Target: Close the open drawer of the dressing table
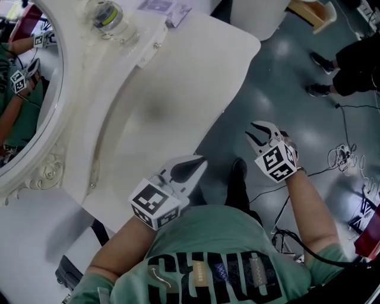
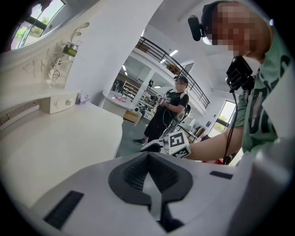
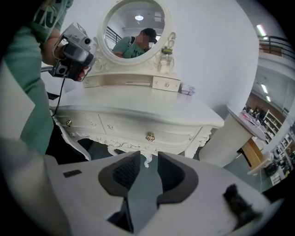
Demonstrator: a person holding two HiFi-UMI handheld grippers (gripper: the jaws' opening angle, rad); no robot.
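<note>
The white dressing table [image 1: 178,77] lies ahead of me and to the left, its front below the top's edge in the head view. In the right gripper view its front shows whole: the middle drawer with a gold knob [image 3: 150,137] and the left drawer [image 3: 83,123] both sit flush with the carved front. My right gripper [image 3: 148,154] points down at that front from a distance, open, with nothing between its jaws; it hangs over the floor [image 1: 252,130]. My left gripper [image 1: 200,161] hovers at the tabletop's near edge, shut and empty, its pads [image 2: 138,170] meeting at the tip.
An oval mirror [image 1: 24,89] and a glass bottle [image 1: 107,16] stand at the table's back. A small lilac box [image 3: 186,89] lies on the top. A round white stand [image 3: 230,133] is right of the table. Cables [image 1: 341,157] lie on the floor; a person in black [image 2: 168,110] stands beyond.
</note>
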